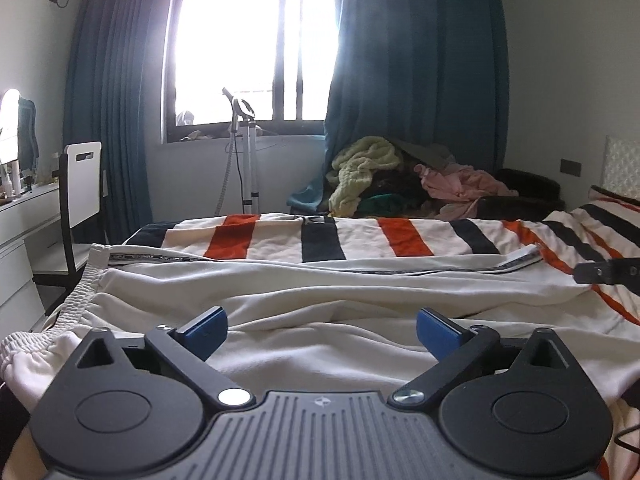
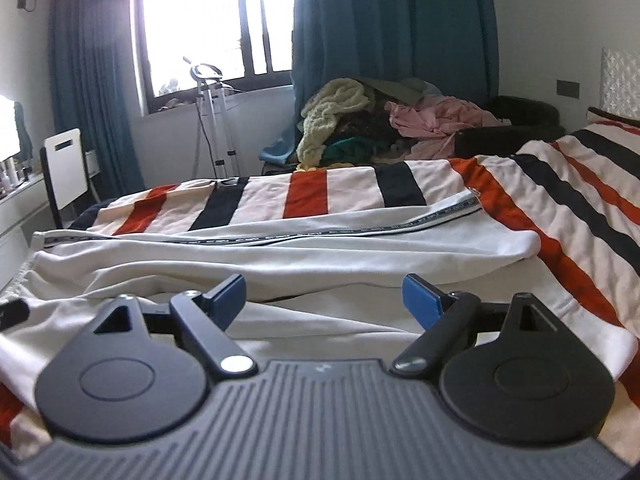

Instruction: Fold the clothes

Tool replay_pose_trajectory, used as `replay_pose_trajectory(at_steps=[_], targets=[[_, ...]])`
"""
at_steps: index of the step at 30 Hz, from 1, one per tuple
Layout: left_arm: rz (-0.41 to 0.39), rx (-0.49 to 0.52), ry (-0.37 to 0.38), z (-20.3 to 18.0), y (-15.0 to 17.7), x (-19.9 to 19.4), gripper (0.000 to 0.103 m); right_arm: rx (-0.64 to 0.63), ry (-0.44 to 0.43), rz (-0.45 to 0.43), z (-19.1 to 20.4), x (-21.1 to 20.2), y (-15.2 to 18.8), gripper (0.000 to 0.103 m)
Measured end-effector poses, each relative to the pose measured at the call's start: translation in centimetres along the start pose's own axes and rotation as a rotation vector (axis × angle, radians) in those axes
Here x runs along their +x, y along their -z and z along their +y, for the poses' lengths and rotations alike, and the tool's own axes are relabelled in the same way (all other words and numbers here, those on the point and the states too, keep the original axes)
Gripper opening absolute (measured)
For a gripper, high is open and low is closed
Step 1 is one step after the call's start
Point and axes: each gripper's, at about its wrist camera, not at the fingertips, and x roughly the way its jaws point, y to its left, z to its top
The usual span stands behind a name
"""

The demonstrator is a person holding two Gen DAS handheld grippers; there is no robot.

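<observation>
A pair of cream-white trousers (image 1: 304,304) with a dark printed side band lies stretched across the striped bed; its elastic waistband (image 1: 76,300) is at the left. It also shows in the right wrist view (image 2: 280,264), with the leg end at the right. My left gripper (image 1: 322,330) is open and empty, low over the cloth near the waistband. My right gripper (image 2: 324,300) is open and empty over the leg part. A tip of the right gripper shows at the left wrist view's right edge (image 1: 608,271).
The bed has a white, orange and black striped cover (image 1: 400,236). A heap of clothes (image 1: 400,176) lies beyond the bed under blue curtains. A garment steamer stand (image 1: 246,152) is by the window. A white chair (image 1: 78,188) and desk stand at the left.
</observation>
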Motion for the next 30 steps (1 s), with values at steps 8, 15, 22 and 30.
replay_pose_trajectory(at_steps=[8, 15, 22, 30], targets=[[0.063, -0.005, -0.005, -0.1, 0.8, 2.0, 0.103, 0.039, 0.09, 0.064, -1.3, 1.5, 0.3, 0.086], [0.094, 0.0, -0.009, -0.4, 1.3, 2.9, 0.103, 0.187, 0.244, 0.117, -4.6, 2.7, 0.9, 0.086], [0.113, 0.0, -0.016, -0.7, 1.5, 3.3, 0.103, 0.452, 0.54, 0.116, -11.9, 4.8, -0.3, 0.086], [0.15, -0.022, -0.03, -0.8, 1.9, 4.2, 0.103, 0.603, 0.853, 0.189, -20.7, 6.7, 1.9, 0.086]])
